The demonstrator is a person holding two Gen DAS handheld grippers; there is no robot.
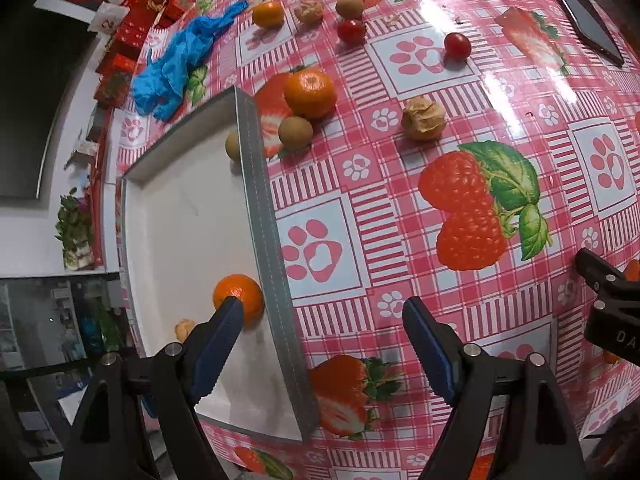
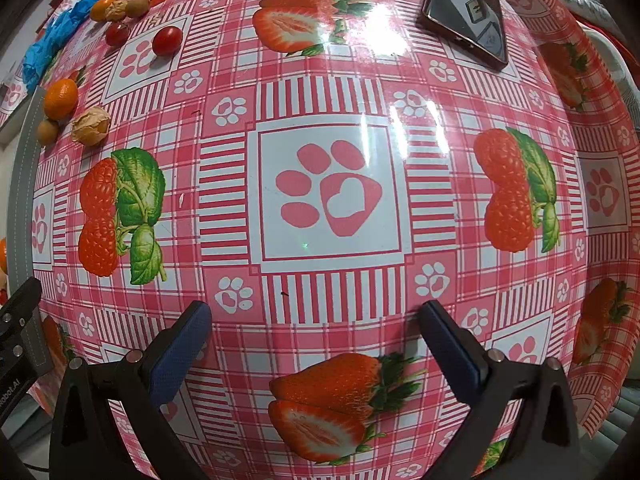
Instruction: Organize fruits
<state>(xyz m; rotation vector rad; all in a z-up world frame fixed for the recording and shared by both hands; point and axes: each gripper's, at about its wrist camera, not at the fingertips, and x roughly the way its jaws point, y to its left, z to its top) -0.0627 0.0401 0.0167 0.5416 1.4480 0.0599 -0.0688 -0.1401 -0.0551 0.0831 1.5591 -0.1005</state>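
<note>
A grey-walled white tray (image 1: 260, 200) lies at the table's left; its wall also shows in the right wrist view (image 2: 24, 184). Inside it lie a mandarin (image 1: 244, 292), a small husked fruit (image 1: 183, 329) and a brown longan (image 1: 232, 145). On the cloth beyond lie a mandarin (image 1: 310, 92), a longan (image 1: 295, 133), a husked physalis (image 1: 423, 118), two cherry tomatoes (image 1: 457, 45), another mandarin (image 1: 268, 13), a walnut-like fruit (image 1: 309, 11) and a kiwi-brown fruit (image 1: 349, 6). My left gripper (image 1: 322, 316) is open and empty, straddling the tray wall. My right gripper (image 2: 314, 316) is open and empty over bare cloth.
A crumpled blue glove (image 1: 176, 60) lies beyond the tray. Red boxes (image 1: 136, 28) crowd the far left edge. A dark phone (image 2: 466, 12) lies at the far right. The right gripper's body shows at the left wrist view's right edge (image 1: 612, 304).
</note>
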